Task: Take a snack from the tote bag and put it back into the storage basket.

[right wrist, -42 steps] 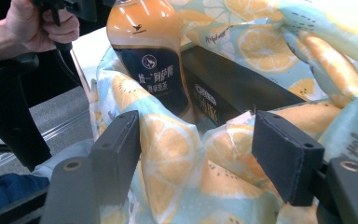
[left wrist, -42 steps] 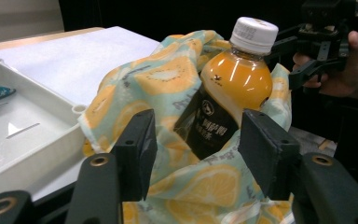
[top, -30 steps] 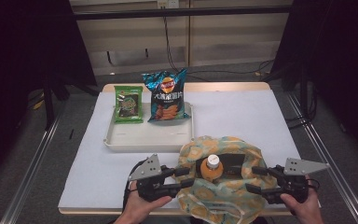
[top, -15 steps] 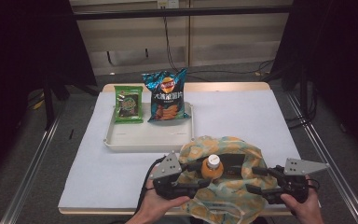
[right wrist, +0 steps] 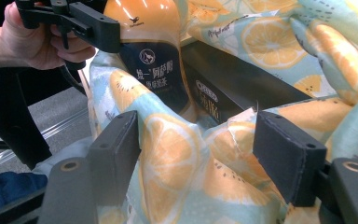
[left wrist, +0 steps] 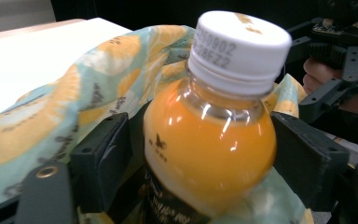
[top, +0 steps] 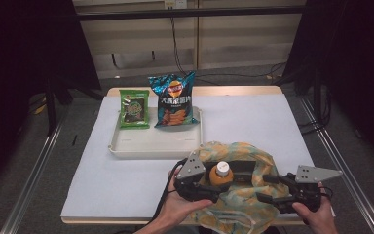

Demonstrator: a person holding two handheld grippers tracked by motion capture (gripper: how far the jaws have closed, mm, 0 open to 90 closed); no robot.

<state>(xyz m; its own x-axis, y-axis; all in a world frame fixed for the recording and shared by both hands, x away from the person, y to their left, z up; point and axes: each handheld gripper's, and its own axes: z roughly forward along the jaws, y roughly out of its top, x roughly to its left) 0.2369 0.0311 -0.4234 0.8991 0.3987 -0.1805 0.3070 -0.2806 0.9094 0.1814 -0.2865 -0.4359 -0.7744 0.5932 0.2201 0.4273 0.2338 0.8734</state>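
A cloth bag (top: 253, 156) printed with orange slices sits at the table's near edge. An orange juice bottle (top: 220, 173) with a white cap stands upright in it, next to a black box (right wrist: 242, 88). My left gripper (top: 224, 181) reaches in from the left. Its jaws have just been opening and now flank the bottle (left wrist: 209, 140), with a thin gap at one pad. My right gripper (top: 265, 187) is at the bag's right side, and a bunched fold of the bag (right wrist: 182, 158) fills the space between its pads.
A white tray (top: 151, 146) lies behind the bag. A blue chips bag (top: 174, 100) and a green snack packet (top: 134, 108) lean at its far end. White table surface (top: 253, 117) stretches to the right of the tray and to the left of the bag.
My left gripper has slid right, from beside the bag to around the bottle, and its jaws have spread wider. The right gripper and the bag have stayed put.
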